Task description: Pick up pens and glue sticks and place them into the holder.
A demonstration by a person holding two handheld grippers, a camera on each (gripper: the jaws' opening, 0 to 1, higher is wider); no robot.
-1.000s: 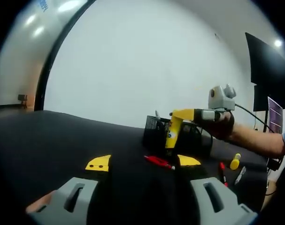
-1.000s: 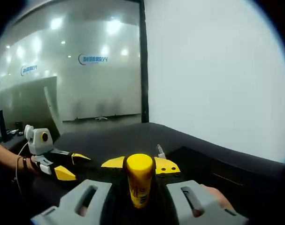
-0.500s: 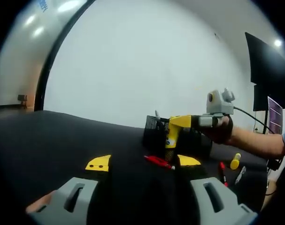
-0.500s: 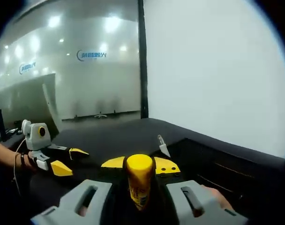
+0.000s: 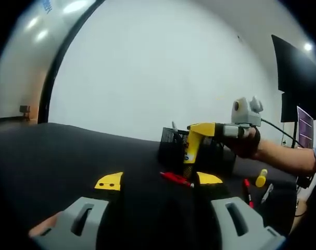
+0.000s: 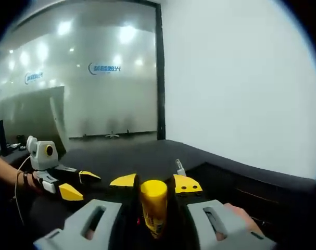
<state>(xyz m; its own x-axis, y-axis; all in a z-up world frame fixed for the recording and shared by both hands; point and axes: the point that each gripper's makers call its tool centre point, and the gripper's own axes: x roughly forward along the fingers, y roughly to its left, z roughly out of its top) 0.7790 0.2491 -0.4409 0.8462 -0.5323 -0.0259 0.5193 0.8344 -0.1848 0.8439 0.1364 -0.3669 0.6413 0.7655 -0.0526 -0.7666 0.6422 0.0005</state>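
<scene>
Where glue stick (image 6: pixel 154 206) hangs: holder (image 5: pixel 173 148) below

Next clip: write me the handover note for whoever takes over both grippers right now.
Right gripper: shut on a yellow glue stick, held upright over the black holder.
Left gripper: open, holding nothing, low over the black table, its tips flanking a red pen lying ahead.
Done: something pen-like already stands in the holder.
Left: drop the glue stick in; then collect the red pen, plus a second glue stick, another red pen and a silver pen lying off to the right gripper's side.
</scene>
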